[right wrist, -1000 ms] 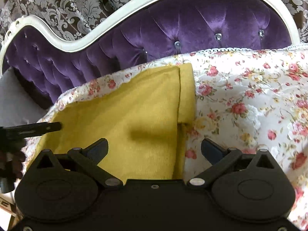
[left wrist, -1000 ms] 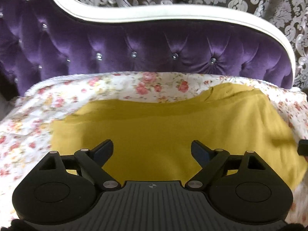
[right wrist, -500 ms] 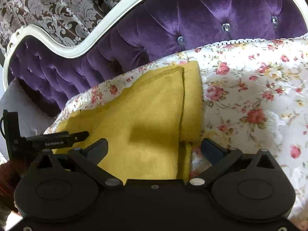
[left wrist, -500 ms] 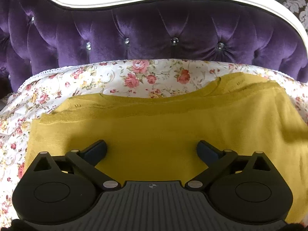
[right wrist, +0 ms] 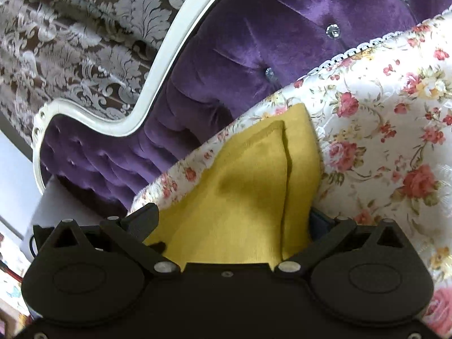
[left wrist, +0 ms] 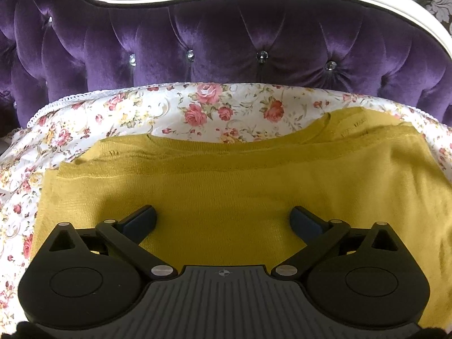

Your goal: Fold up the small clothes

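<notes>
Left hand-held gripper [left wrist: 223, 220]: jaws wide apart, empty, low over mustard knit garment [left wrist: 240, 186]. Right hand-held gripper [right wrist: 234, 220]: jaws apart, straddling garment's folded edge, not clamped. Garment lies partly folded on floral bedspread [left wrist: 135, 118], near purple tufted headboard [left wrist: 226, 45]. Judgement: pinch both layers together, lift evenly, keep edges aligned. No containers visible.

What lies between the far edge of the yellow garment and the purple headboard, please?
Only a strip of the flowered bedspread lies between the yellow garment and the purple headboard; nothing else rests there. The left wrist view shows it best.
</notes>
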`<control>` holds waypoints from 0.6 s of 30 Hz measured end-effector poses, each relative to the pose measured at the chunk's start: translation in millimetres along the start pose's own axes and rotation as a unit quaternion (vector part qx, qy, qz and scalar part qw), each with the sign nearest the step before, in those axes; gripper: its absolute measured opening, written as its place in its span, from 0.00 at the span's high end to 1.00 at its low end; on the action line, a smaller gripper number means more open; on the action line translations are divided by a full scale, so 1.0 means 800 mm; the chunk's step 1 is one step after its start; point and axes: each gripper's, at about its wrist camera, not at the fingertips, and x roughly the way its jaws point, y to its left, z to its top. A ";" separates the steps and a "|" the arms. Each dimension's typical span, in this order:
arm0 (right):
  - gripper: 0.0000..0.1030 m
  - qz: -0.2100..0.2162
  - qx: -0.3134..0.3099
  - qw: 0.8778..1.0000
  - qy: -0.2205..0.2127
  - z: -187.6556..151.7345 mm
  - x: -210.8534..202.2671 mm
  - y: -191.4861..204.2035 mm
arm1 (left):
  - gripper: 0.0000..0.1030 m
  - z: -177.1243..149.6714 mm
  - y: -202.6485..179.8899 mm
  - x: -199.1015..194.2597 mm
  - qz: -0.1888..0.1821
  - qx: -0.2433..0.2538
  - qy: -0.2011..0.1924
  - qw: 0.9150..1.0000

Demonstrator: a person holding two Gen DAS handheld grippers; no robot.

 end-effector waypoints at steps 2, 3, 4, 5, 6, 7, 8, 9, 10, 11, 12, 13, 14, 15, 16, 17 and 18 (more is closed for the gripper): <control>0.00 -0.004 -0.009 1.000 0.006 0.000 0.002 0.002 | 0.00 0.000 0.000 0.000 0.000 0.001 0.000 1.000; 0.00 -0.007 -0.020 1.000 0.010 -0.001 0.003 0.005 | 0.00 -0.001 0.000 0.001 0.000 0.001 -0.001 1.000; 0.00 -0.008 -0.030 0.999 0.012 -0.003 0.004 0.007 | 0.00 -0.001 0.000 0.001 0.000 0.001 0.000 1.000; 0.00 -0.008 -0.038 0.999 0.014 -0.004 0.005 0.009 | 0.00 -0.001 0.000 0.001 0.000 0.001 0.000 1.000; 0.00 -0.008 -0.044 0.999 0.016 -0.005 0.005 0.010 | 0.00 -0.001 0.000 0.001 0.000 0.001 0.000 1.000; 0.00 -0.006 -0.047 0.999 0.019 -0.005 0.005 0.010 | 0.00 -0.001 0.000 0.001 0.000 0.001 0.000 1.000; 0.01 -0.006 -0.050 0.999 0.020 -0.004 0.005 0.011 | 0.00 -0.001 0.000 0.001 0.000 0.001 0.000 1.000; 0.07 -0.012 -0.054 0.998 0.022 -0.004 0.006 0.013 | 0.00 -0.001 0.000 0.002 0.000 0.001 0.000 1.000; 0.10 -0.022 -0.063 0.998 0.022 -0.005 0.006 0.015 | 0.00 0.000 0.000 0.002 0.001 0.001 0.000 1.000; 0.20 -0.039 -0.077 0.996 0.023 -0.005 0.006 0.020 | 0.00 0.000 -0.001 0.002 0.001 0.000 0.000 1.000; 0.30 -0.060 -0.096 0.993 0.025 -0.006 0.005 0.025 | 0.00 0.000 -0.001 0.002 0.002 -0.001 0.000 1.000; 0.35 -0.074 -0.112 0.991 0.026 -0.008 0.004 0.027 | 0.00 0.000 -0.001 0.003 0.003 -0.002 -0.002 1.000; 0.44 -0.088 -0.125 0.988 0.026 -0.009 0.002 0.028 | 0.00 0.000 -0.002 0.003 0.004 -0.002 -0.003 1.000; 0.54 -0.101 -0.135 0.985 0.025 -0.009 -0.001 0.028 | 0.00 0.000 -0.001 0.003 0.004 -0.002 -0.003 1.000; 0.58 -0.106 -0.137 0.985 0.024 -0.008 -0.003 0.025 | 0.00 0.000 -0.002 0.003 0.005 -0.002 -0.003 1.000; 0.62 -0.105 -0.134 0.985 0.023 -0.006 -0.006 0.021 | 0.00 0.000 -0.002 0.003 0.005 -0.003 -0.003 1.000; 0.65 -0.100 -0.125 0.987 0.021 -0.004 -0.009 0.017 | 0.00 0.000 -0.002 0.004 0.005 -0.003 -0.003 1.000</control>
